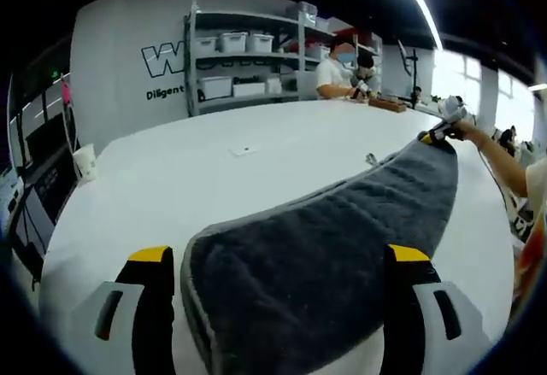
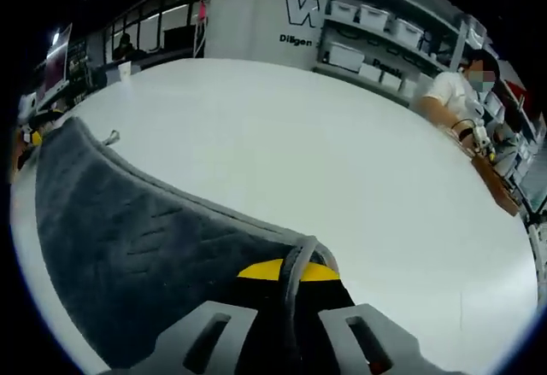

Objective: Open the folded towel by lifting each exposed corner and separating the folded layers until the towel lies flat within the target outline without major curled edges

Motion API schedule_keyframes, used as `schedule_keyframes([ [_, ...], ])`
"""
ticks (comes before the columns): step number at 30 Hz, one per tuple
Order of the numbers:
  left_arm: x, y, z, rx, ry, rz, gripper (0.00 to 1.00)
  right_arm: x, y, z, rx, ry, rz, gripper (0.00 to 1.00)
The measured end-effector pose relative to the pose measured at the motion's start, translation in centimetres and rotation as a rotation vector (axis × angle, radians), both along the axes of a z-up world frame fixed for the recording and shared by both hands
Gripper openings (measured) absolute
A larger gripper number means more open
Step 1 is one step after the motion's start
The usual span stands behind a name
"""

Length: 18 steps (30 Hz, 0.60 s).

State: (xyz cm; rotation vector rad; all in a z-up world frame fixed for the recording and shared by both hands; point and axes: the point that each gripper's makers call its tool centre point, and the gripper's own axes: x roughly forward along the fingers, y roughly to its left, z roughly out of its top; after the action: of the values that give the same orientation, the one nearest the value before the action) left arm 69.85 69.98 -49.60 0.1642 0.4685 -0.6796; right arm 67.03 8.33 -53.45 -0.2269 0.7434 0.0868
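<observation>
Towel: my dark grey terry towel with pale edging (image 1: 342, 247), soft, floppy, sagging; best held at corners.
Left gripper (image 1: 282, 307): jaws spread.
Right gripper (image 2: 289, 294): pinching towel's hem.

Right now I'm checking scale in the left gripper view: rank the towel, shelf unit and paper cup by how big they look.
1. towel, though nearness to the camera inflates it
2. shelf unit
3. paper cup

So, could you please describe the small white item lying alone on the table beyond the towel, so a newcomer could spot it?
Start from the big white table in the left gripper view. Past the far edge of the dark grey towel, toward the shelving, lies a small flat white card. It lies apart from everything else, with a dark dot on it.
</observation>
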Motion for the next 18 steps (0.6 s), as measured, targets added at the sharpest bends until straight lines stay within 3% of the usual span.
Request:
schedule_keyframes([
  [10, 0.7, 0.5, -0.8, -0.003, 0.016, 0.022, 0.99, 3.3, -1.1, -0.1, -0.05, 0.039, -0.001, 0.0],
  [18, 1.2, 0.6, -1.1, -0.004, 0.023, 0.026, 0.99, 3.2, -1.4, 0.1, -0.082, 0.029, -0.026, 0.02],
])
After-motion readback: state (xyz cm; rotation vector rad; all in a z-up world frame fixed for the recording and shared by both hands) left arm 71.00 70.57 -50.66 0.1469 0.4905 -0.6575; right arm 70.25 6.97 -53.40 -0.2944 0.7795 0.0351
